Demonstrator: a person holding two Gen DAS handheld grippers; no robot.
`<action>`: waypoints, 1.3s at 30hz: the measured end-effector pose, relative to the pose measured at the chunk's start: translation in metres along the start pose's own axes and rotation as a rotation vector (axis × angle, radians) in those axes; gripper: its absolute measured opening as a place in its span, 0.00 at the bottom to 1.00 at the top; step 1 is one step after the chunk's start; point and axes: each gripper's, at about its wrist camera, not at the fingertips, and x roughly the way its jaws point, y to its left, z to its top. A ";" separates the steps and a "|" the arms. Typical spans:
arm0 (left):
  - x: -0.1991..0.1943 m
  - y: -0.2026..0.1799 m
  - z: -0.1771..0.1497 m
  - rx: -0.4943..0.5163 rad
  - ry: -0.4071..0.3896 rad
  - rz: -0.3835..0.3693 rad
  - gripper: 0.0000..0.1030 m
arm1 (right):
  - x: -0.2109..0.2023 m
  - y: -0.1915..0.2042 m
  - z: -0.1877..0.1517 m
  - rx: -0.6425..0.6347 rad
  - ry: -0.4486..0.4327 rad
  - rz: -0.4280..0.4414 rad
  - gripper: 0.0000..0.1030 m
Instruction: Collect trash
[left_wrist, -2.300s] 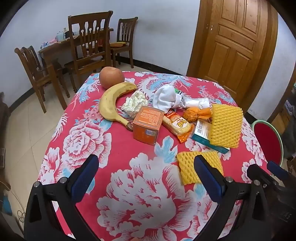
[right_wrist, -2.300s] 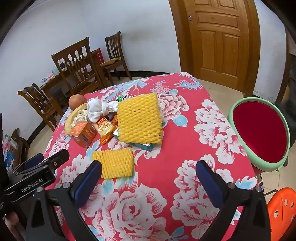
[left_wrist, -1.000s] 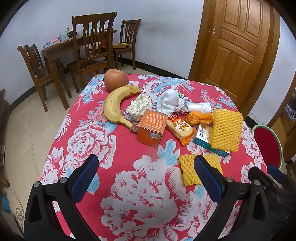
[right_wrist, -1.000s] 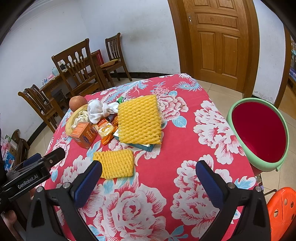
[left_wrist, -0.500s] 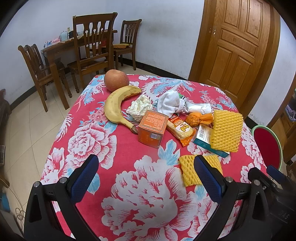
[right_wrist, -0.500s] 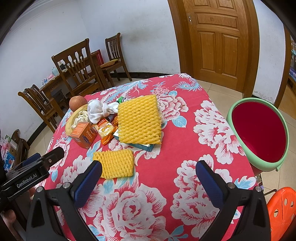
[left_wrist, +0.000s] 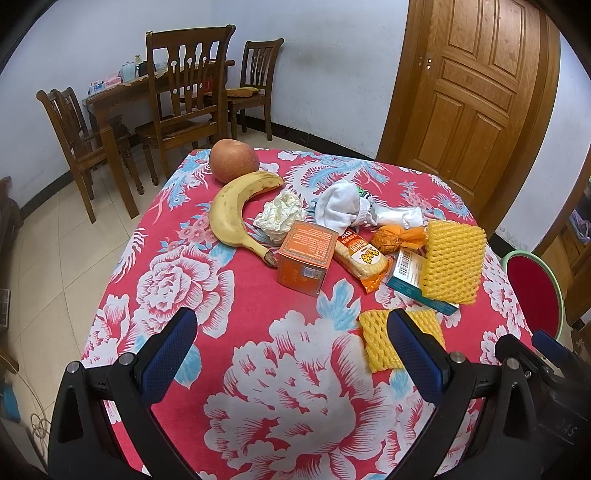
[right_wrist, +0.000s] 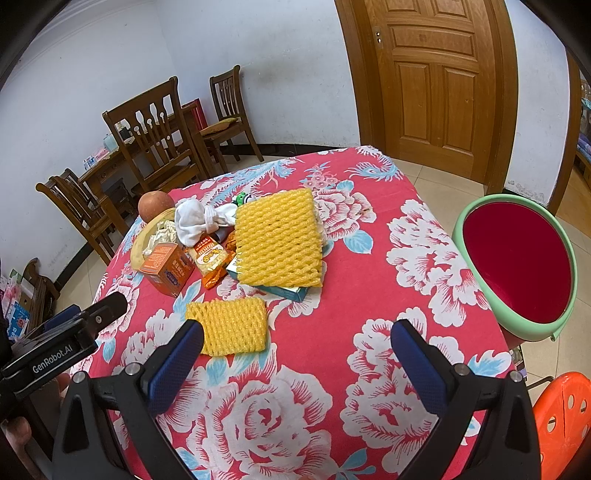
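Observation:
A red floral table (left_wrist: 184, 280) holds a cluster of items: a crumpled white tissue (left_wrist: 279, 215), an orange box (left_wrist: 306, 257), a snack wrapper (left_wrist: 364, 258), an orange candy wrapper (left_wrist: 397, 236), a teal box (left_wrist: 410, 280), a large yellow foam net (left_wrist: 452, 266) (right_wrist: 277, 240) and a small yellow foam net (left_wrist: 380, 343) (right_wrist: 231, 325). My left gripper (left_wrist: 291, 347) is open and empty above the near part of the table. My right gripper (right_wrist: 295, 354) is open and empty, just right of the small net.
An apple (left_wrist: 233, 159), a banana (left_wrist: 232, 210) and white socks (left_wrist: 343, 208) lie among the items. A red stool with a green rim (right_wrist: 517, 266) and an orange stool (right_wrist: 561, 417) stand right of the table. Wooden chairs (left_wrist: 184, 92) and a door (left_wrist: 469, 92) stand behind.
Both grippers have shifted only slightly; the left view has drifted a little back from the table. Nothing on the table has moved.

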 end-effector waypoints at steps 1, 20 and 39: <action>0.000 0.000 0.000 0.000 0.000 0.000 0.98 | 0.000 0.000 0.000 0.000 0.000 0.001 1.00; 0.024 0.002 0.012 0.020 0.015 0.008 0.98 | 0.011 0.003 0.008 -0.007 0.010 -0.007 1.00; 0.081 0.003 0.033 0.112 0.056 -0.083 0.90 | 0.059 0.012 0.039 0.025 0.048 -0.034 0.87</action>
